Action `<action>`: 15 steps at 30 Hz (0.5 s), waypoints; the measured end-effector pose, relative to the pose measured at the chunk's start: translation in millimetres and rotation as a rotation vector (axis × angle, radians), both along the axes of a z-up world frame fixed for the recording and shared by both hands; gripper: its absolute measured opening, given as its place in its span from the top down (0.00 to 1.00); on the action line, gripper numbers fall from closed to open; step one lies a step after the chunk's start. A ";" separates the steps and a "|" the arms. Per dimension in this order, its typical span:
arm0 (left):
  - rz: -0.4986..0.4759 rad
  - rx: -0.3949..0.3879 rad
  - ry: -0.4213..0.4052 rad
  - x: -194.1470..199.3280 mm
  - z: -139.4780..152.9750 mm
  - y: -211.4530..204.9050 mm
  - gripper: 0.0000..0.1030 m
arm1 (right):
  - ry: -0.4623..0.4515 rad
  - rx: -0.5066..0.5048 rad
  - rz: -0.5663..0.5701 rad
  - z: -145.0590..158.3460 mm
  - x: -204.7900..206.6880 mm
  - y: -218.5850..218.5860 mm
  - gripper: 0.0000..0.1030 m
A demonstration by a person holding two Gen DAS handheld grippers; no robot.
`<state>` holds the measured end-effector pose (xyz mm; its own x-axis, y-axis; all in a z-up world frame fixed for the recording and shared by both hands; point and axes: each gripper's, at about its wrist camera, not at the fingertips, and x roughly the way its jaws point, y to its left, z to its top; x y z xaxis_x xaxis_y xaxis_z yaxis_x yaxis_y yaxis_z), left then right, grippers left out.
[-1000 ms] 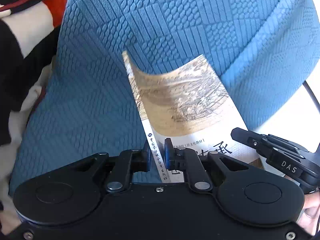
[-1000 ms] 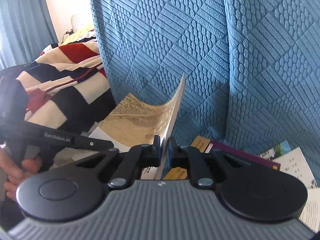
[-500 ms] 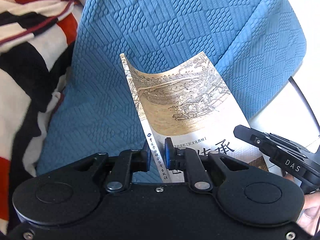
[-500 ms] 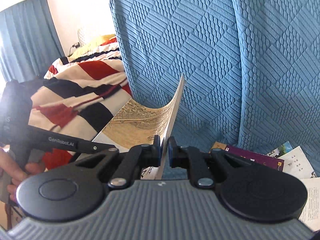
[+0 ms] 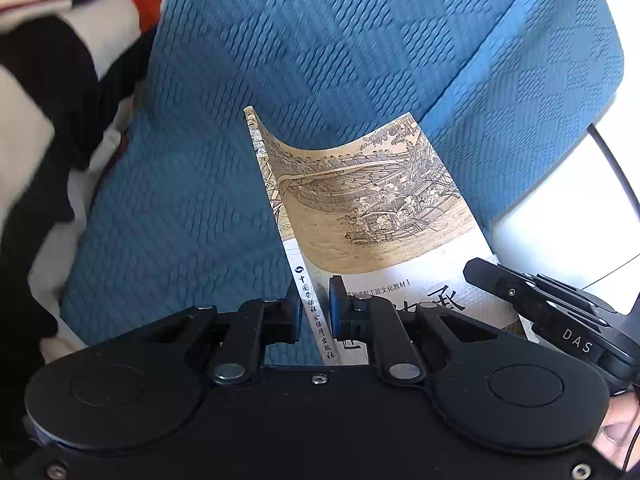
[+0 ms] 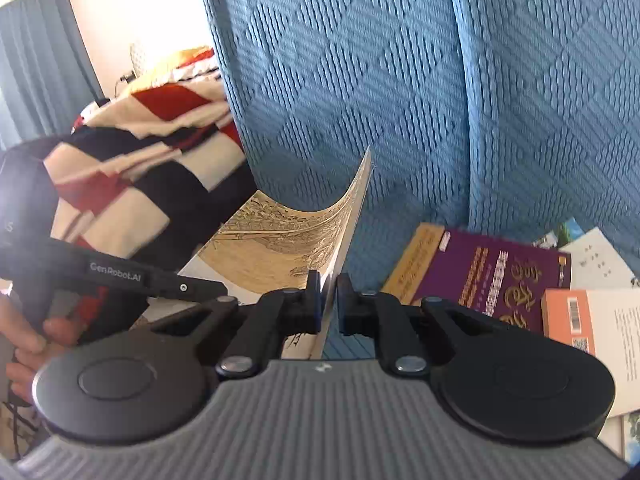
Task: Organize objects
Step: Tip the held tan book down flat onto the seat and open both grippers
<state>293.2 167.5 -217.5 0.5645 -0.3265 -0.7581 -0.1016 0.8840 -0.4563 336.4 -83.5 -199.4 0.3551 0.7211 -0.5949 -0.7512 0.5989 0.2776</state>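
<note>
A thin paperback book (image 5: pixel 372 216) with a tan old-painting cover and white spine sags in a curve between both grippers, held in the air over a blue textured sofa seat. My left gripper (image 5: pixel 314 306) is shut on its spine edge. My right gripper (image 6: pixel 329 288) is shut on the opposite edge of the book (image 6: pixel 288 240). The right gripper shows at the lower right of the left wrist view (image 5: pixel 552 312). The left gripper body shows at the left of the right wrist view (image 6: pixel 116 276).
Blue sofa back cushions (image 6: pixel 420 80) stand close behind. A purple book (image 6: pixel 492 276), an orange-and-white book (image 6: pixel 588 320) and other printed items lie on the seat at right. A red, white and black striped blanket (image 6: pixel 132 168) lies at the left.
Both grippers have carried the book along in front of the sofa. In the right wrist view the purple book and the books beside it have come closer into view. Both grips are unchanged.
</note>
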 end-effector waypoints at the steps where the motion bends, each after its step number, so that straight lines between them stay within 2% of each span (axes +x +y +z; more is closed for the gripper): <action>1: -0.001 -0.002 0.007 -0.2 -6.4 0.3 0.89 | 0.001 -0.007 0.002 -4.8 -0.7 0.7 0.89; 9: 0.001 0.002 0.064 0.6 -51.5 5.9 0.89 | 0.017 -0.078 0.023 -40.5 -12.2 7.9 0.88; 15: -0.009 -0.014 0.107 -1.3 -75.8 11.9 0.88 | 0.033 -0.133 0.027 -55.5 -18.5 14.1 0.88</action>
